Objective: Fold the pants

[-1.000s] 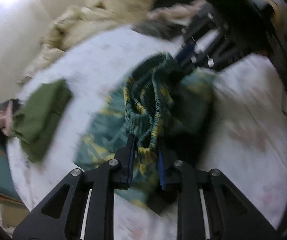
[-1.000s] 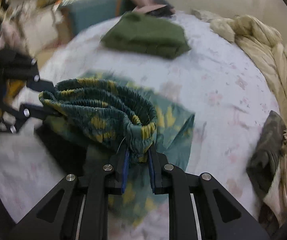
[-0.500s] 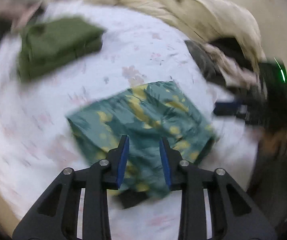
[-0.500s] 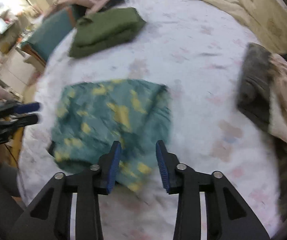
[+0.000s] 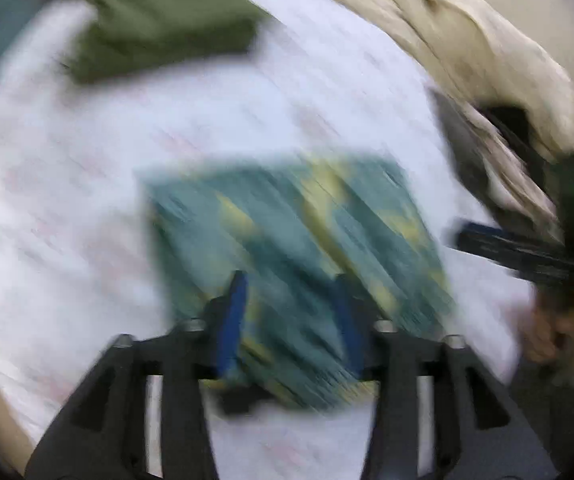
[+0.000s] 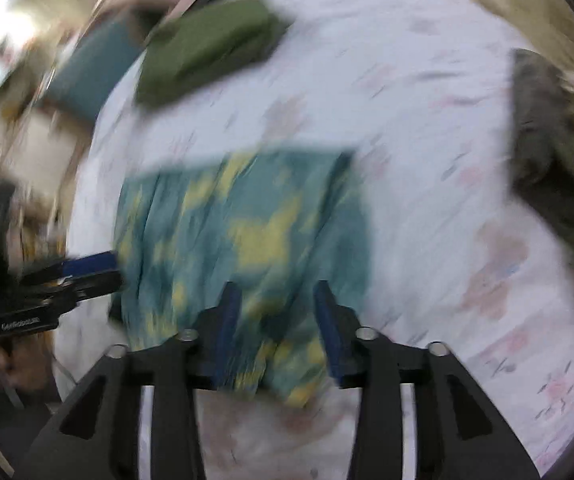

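Two tools spread, left tool (image 5: 291,312), right tool (image 6: 277,312), over folded teal pants (image 6: 243,236), label blurred

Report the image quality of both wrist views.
Left wrist view: heavy diagonal motion smear across the teal pants and green folded garment; fisheye-curved edges. Right wrist view: also smeared, though the pants print and left tool stay recognizable; bright glare upper left.

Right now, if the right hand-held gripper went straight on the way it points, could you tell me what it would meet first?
Probably the folded teal pants, which lie between the open fingers of the right hand-held gripper; blur leaves depth unclear.
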Demonstrator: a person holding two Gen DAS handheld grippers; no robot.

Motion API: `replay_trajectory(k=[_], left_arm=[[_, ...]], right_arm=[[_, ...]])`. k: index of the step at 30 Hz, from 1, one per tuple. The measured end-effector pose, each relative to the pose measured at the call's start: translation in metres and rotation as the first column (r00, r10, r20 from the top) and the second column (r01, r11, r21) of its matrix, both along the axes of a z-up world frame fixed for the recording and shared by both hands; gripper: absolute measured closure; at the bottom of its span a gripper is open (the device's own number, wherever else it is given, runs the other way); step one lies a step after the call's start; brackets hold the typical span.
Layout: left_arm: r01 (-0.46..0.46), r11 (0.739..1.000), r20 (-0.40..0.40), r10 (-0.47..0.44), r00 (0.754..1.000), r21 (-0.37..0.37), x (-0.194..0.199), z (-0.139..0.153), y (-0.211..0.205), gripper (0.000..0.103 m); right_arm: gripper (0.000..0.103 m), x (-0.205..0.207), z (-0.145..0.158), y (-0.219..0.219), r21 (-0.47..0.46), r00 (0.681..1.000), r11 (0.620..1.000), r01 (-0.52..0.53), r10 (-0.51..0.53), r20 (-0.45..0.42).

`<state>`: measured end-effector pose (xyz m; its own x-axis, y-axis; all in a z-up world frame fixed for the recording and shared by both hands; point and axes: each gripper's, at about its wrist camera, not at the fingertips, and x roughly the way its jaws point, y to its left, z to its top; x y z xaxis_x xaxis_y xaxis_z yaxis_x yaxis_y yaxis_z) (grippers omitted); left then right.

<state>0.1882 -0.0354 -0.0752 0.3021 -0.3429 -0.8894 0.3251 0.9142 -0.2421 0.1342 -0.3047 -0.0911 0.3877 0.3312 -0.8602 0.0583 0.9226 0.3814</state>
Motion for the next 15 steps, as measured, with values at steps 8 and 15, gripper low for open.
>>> replay_trajectory(k=[8,15], left_arm=[[-0.396,0.915,-0.190,0.377,0.907,-0.076,0.067,-0.067,0.065,0.039],[-0.208,0.973,-0.121,0.196,0.973,-0.103,0.071,-0.071,0.031,0.099]], right_arm=[[0.039,0.065,-0.055,-0.035,0.200,0.987,0.971,0.130,-0.107,-0.120],[0.095,0.075,-0.062,-0.017,0.168,0.993,0.986,-0.013,0.032,-0.111]])
